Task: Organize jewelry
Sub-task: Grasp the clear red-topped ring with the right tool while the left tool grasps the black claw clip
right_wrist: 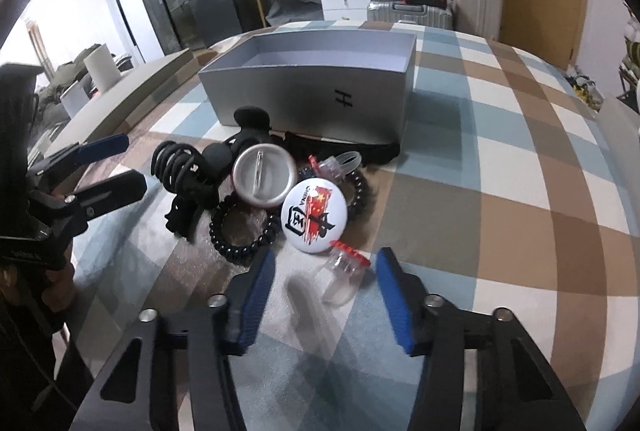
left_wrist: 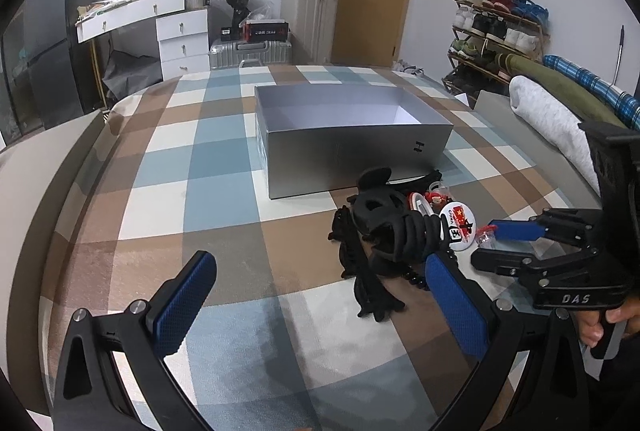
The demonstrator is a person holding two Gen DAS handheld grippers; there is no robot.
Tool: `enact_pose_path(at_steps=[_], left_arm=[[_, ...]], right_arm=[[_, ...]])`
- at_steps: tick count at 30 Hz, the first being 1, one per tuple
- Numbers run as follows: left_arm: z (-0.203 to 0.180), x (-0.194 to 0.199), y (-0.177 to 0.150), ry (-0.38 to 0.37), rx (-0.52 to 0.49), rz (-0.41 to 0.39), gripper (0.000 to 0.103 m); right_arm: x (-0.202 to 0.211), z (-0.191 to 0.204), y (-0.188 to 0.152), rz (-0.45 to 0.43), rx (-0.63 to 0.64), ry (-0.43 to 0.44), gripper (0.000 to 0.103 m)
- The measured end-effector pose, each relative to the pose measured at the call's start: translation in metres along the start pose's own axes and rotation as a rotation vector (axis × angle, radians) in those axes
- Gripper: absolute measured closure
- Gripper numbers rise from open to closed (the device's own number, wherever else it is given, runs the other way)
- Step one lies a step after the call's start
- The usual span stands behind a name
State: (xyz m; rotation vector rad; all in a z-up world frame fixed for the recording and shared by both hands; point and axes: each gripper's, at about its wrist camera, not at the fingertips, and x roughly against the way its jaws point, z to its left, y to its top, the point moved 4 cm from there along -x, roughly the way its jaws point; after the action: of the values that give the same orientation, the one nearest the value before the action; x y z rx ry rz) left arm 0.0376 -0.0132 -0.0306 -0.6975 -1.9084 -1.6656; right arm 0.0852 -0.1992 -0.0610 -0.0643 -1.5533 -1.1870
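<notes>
Nearest to the right wrist camera, the right gripper (right_wrist: pixel 326 289) stands partly open over the checked bedspread (right_wrist: pixel 500 191). Between its blue-padded fingers (right_wrist: pixel 394 295) lies a small clear plastic bag with a red toothed seal (right_wrist: pixel 343 273). The pads do not press on it; a gap shows on both sides, so nothing is held. In my judgement the fingers are set around this bag because it is the outermost piece of the pile and the easiest to take first.

Just behind the bag lies a round white pin badge with a red flag print (right_wrist: pixel 310 217), touching a second round badge turned on its silver back (right_wrist: pixel 262 177). Around them are a black beaded bracelet (right_wrist: pixel 240 239), a black spiral hair tie (right_wrist: pixel 170 161) and a black plastic claw clip (right_wrist: pixel 250 121), all heaped close together.

The left gripper (left_wrist: pixel 316 291) hovers wide open and empty near the other side of the pile, probably waiting for its turn.

Behind the pile stands an open grey cardboard box marked with a letter H (right_wrist: pixel 312 87), its long wall just beside the jewelry. As far as its inside shows, it seems empty, so the sorting is likely at its beginning.
</notes>
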Motion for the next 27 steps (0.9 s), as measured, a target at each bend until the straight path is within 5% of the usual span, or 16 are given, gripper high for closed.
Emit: enact_pose_path(at_steps=[4,8,27], left_arm=[[-0.003,-0.003,0.000,-0.009,0.005,0.006,0.001],[-0.007,-0.007,-0.002,-0.020,0.005,0.022,0.001],[-0.020,-0.015,0.004,-0.095,0.029,0.055,0.002]], right_arm=[[-0.002,0.000,0.000,0.004,0.006,-0.011,0.057],[-0.002,-0.002,0.001,-0.006,0.015,-0.056,0.083],[0.029,-0.005,0.013,-0.156,-0.049,0.085,0.084]])
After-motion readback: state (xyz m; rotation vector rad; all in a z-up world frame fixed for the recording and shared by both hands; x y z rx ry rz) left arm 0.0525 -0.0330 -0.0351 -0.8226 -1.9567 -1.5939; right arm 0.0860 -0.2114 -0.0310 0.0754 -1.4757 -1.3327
